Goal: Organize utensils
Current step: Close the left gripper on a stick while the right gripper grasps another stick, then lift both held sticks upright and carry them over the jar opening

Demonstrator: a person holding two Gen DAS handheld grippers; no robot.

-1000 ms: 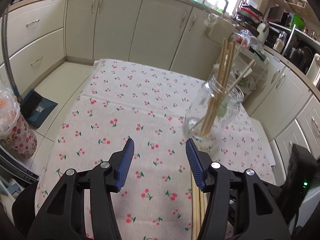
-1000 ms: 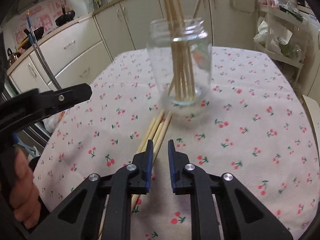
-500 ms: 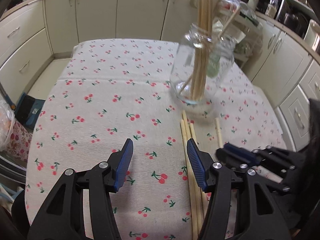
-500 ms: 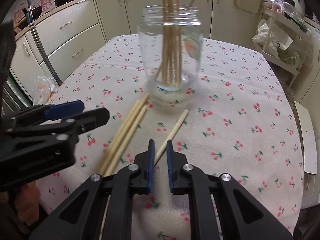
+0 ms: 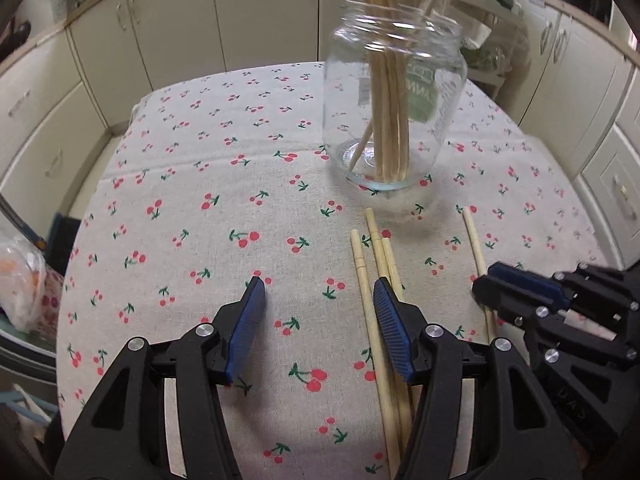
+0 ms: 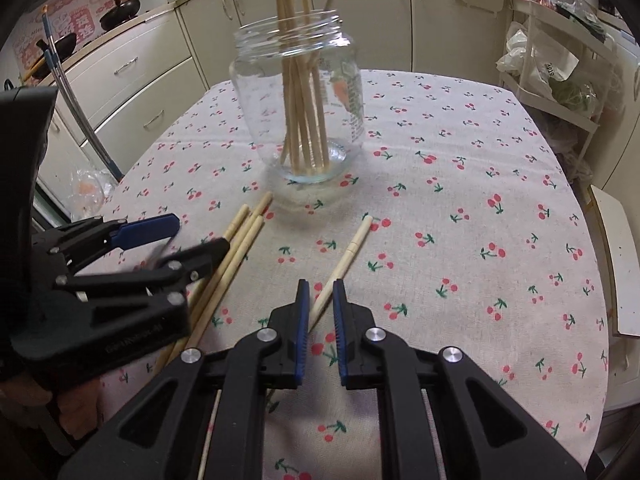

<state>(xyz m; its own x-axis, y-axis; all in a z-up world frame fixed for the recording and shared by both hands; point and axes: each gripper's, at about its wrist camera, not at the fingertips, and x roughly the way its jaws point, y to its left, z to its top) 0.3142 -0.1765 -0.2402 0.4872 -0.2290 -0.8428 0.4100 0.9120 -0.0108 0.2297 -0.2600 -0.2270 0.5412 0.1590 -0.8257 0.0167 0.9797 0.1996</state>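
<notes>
On the cherry-print tablecloth (image 5: 224,184) in front of you stands the glass jar (image 5: 394,92), upright, with a sheaf of chopsticks (image 5: 390,120) already standing in it and leaning past its rim. Just short of the jar, three loose chopsticks (image 5: 370,280) lie side by side on the cloth, ends toward the jar, and a single chopstick (image 6: 346,258) lies apart from them, angled the other way.

Your left gripper (image 5: 318,304) hangs over the cloth with its blue pads wide apart and nothing between them; the right-hand pad (image 5: 390,332) sits over the bundle of three, whose shafts run under that finger. From the right wrist camera you see the same gripper reaching in from the left, its black finger crossing the trio.

Your right gripper (image 6: 320,300) has its pads drawn narrow, only a slim gap left, and the near end of the single chopstick runs into that gap. Whether the pads actually pinch it, you cannot tell from this angle. Behind the table, cream cabinets (image 5: 168,40) line the room.
</notes>
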